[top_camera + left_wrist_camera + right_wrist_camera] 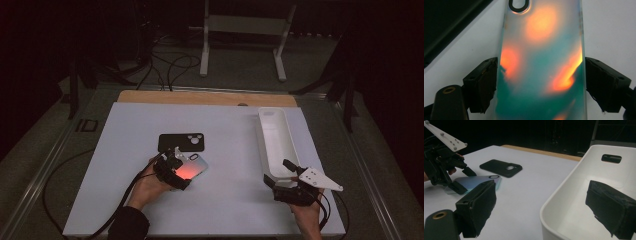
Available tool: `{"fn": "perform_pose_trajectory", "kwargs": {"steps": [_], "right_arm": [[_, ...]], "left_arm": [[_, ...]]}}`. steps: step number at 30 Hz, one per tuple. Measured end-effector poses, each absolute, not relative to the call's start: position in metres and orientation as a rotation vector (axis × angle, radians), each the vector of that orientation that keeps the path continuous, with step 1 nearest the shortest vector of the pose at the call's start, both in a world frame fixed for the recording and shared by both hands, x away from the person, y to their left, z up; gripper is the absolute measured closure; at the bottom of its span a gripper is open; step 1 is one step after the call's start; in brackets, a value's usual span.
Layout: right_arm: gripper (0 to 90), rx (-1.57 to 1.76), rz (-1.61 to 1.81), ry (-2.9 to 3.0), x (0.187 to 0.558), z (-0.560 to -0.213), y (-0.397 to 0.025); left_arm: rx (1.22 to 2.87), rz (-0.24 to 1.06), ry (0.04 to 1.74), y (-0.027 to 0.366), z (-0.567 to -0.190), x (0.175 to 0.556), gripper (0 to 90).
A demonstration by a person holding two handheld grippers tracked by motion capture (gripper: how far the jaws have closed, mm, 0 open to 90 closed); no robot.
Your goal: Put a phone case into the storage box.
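Note:
An iridescent phone case [196, 166] lies back up near the middle of the white table [225, 200]. My left gripper [181, 169] has it by the near end, one jaw pressed on each long edge. Close up, the case [541, 37] glows orange and teal between the jaws of the left gripper [541, 67]. A black phone case [181, 142] lies just beyond it. My right gripper [280, 172] is open at the near end of a white tray [265, 150], one jaw outside the wall and one inside. The right gripper view shows the left gripper [464, 180] on the iridescent case [481, 181].
The tray [574, 202] is long, has nothing in it, and has a handle slot [611, 158] in its far end. The black case [500, 167] sits past the iridescent one. A wooden strip [205, 97] edges the table's far side. Cables and a white stand [245, 25] are on the floor beyond.

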State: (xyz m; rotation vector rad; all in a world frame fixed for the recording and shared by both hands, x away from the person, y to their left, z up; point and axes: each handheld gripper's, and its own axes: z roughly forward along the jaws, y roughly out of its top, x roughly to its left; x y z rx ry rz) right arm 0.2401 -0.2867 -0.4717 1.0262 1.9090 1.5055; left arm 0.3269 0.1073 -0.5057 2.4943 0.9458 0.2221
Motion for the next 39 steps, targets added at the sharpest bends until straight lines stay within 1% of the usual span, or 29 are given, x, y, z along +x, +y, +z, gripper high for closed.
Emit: {"fn": "perform_pose_trajectory", "kwargs": {"steps": [7, 18, 32, 39], "right_arm": [[9.3, 1.033, 1.516, 1.906, 0.240, -0.471, -0.286], [9.2, 1.030, 1.544, 1.920, 0.244, -0.463, -0.283], [9.0, 1.013, 1.583, 1.975, 0.259, -0.440, -0.270], [9.1, 1.011, 1.592, 2.020, 0.268, -0.428, -0.253]], "left_arm": [[2.438, 0.291, 0.947, 0.111, -0.494, 0.322, 16.8], [2.374, 0.359, 0.907, 0.111, -0.469, 0.316, 16.8], [2.333, 0.422, 0.801, 0.093, -0.437, 0.308, 16.8], [2.308, 0.424, 0.750, 0.083, -0.426, 0.305, 16.8]]}}
